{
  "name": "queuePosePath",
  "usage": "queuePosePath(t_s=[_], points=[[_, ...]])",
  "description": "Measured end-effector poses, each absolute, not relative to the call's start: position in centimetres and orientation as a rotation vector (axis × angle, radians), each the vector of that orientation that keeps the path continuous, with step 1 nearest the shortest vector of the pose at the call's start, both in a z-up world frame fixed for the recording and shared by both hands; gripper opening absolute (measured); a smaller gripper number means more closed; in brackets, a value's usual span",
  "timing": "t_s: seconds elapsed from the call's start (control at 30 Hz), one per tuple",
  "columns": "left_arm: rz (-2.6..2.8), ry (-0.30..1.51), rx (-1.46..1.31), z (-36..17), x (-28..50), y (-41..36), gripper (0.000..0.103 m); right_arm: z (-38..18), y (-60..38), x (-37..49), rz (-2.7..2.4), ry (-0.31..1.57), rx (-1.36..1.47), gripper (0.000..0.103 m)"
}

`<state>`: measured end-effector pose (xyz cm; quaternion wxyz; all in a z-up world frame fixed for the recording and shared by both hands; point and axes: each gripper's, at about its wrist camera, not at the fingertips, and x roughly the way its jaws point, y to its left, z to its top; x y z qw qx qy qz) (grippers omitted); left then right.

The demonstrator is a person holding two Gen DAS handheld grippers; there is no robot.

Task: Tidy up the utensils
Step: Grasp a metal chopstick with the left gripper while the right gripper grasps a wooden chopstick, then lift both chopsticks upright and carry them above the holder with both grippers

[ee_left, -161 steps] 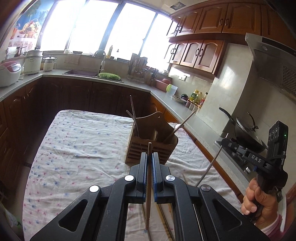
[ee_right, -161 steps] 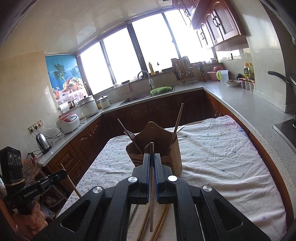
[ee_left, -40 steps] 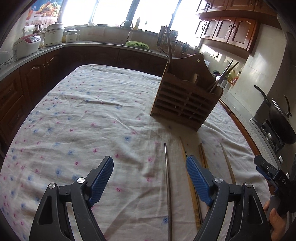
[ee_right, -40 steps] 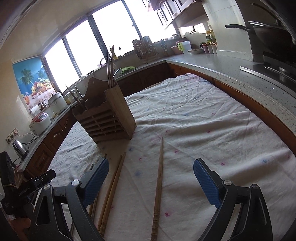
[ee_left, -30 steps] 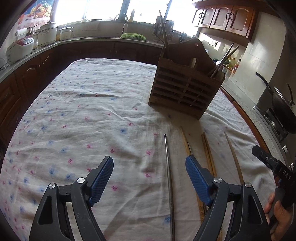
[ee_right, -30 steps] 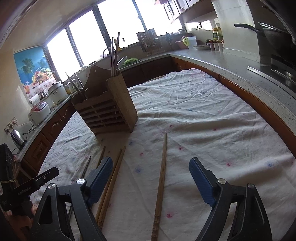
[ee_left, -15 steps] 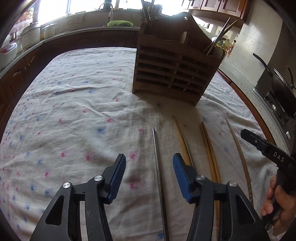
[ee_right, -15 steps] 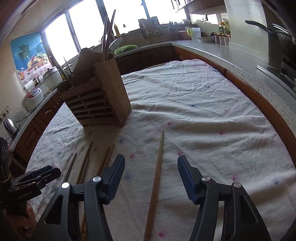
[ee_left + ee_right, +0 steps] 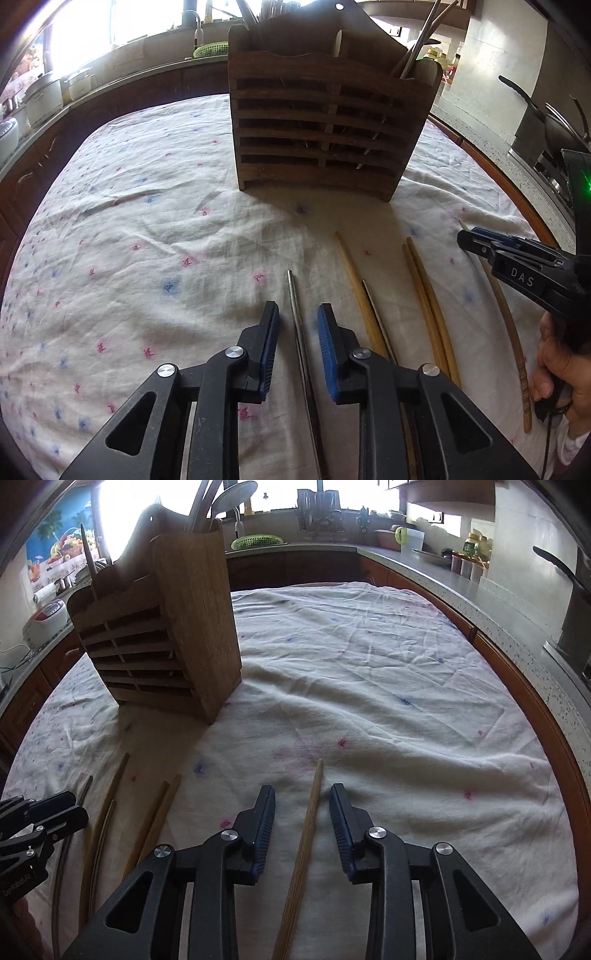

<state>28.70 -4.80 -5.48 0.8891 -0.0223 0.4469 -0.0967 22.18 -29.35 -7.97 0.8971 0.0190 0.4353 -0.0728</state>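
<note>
Before the slatted wooden utensil holder (image 9: 325, 122), the left gripper (image 9: 295, 341) is closing around 1 thin, probably slippery steel chopstick (image 9: 300, 332), the right gripper (image 9: 302, 825) around 1 light, stiff wooden chopstick (image 9: 308, 827); neither is pinched yet.

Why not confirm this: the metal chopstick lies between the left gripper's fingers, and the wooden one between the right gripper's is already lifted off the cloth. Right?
Not lifted. The right wrist view shows the wooden chopstick lying flat on the cloth, the right gripper closing around it. The rest holds.
</note>
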Motion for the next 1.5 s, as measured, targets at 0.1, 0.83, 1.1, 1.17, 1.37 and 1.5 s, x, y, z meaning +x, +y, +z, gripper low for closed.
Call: queuePosePath(t_s=[0.1,0.83,1.1,1.17,1.37,1.5], points=[[-0.194,0.923,-0.059,-5.6,28.6,-4.3,0.005,-7.9,-29.6,22.1,-0.154,0.898,0.047,0.010],[-0.304,0.760,-0.377,1.3,21.9,3.4,0.003,0.3,-27.2,15.7,-0.011,0.698,0.208,0.005],[-0.350,0.644,-0.410,5.4,17.8,5.4,0.003,5.2,-26.0,13.1,0.030,0.576,0.208,0.005],[-0.356,0.623,-0.413,6.0,17.2,5.8,0.003,6.3,-25.9,12.7,0.038,0.546,0.208,0.005],[-0.357,0.578,-0.412,7.3,16.0,6.3,0.003,8.5,-25.3,12.0,0.055,0.482,0.204,0.005],[-0.353,0.572,-0.412,7.4,16.0,6.3,0.003,8.8,-25.2,12.1,0.058,0.471,0.205,0.005]])
